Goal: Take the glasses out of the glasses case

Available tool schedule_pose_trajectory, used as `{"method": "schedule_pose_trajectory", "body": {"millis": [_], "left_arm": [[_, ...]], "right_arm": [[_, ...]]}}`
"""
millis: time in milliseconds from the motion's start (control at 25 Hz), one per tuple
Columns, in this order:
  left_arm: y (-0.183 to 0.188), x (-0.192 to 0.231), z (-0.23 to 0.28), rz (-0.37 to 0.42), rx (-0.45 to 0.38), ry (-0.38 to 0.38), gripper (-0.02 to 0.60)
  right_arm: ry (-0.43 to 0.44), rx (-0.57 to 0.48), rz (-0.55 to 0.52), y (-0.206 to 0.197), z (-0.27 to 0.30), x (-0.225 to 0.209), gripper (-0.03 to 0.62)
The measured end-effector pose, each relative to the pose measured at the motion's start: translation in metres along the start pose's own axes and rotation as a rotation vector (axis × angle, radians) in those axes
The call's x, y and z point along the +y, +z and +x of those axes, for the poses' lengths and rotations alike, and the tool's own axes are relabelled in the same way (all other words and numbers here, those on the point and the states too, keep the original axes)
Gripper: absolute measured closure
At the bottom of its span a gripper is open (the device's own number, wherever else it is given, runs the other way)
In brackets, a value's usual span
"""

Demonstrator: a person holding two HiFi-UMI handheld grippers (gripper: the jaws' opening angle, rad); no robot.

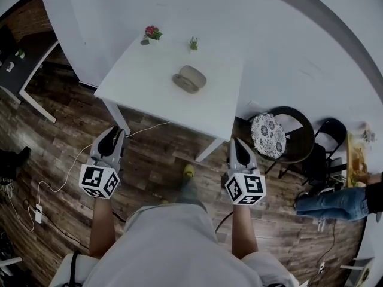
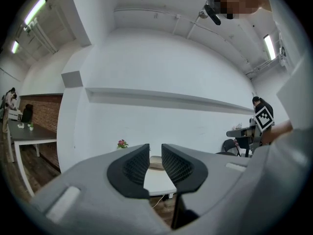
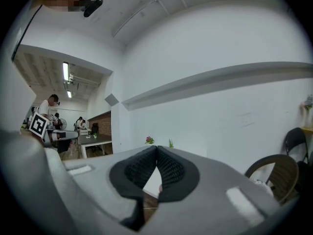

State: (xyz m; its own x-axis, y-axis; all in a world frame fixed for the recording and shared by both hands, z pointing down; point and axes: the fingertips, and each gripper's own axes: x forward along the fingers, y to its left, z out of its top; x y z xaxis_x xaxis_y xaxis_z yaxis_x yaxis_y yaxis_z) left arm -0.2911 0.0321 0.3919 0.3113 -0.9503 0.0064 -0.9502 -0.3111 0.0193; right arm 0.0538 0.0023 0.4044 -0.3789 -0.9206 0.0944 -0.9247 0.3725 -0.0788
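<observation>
Head view. The glasses case (image 1: 190, 79), a rounded grey-beige shell, lies apparently closed near the far middle of the white counter (image 1: 149, 94), with two small potted plants (image 1: 152, 33) behind it. No glasses are visible. The left gripper (image 1: 112, 133) and right gripper (image 1: 239, 145) hang low, well short of the counter. The left jaws stand slightly apart and empty; the right jaws meet at the tips, holding nothing. The case is probably light, rigid and prone to sliding: pin its base and lift the lid at the seam. The glasses are likely fragile, so grip the bridge or a temple, not the lenses.
</observation>
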Motion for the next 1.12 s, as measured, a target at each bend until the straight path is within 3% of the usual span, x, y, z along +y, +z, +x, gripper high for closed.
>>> {"method": "schedule_pose_trajectory", "body": {"millis": [600,1120], "left_arm": [[-0.015,0.007,0.084,-0.002,0.029,-0.038,0.508],[-0.037,0.022,0.200,-0.019,0.110,-0.034,0.508]], "right_arm": [[-0.018,0.011,0.020,-0.007,0.065,-0.043,0.591],[-0.001,0.076,0.047,-0.013,0.173,-0.102,0.591]]}}
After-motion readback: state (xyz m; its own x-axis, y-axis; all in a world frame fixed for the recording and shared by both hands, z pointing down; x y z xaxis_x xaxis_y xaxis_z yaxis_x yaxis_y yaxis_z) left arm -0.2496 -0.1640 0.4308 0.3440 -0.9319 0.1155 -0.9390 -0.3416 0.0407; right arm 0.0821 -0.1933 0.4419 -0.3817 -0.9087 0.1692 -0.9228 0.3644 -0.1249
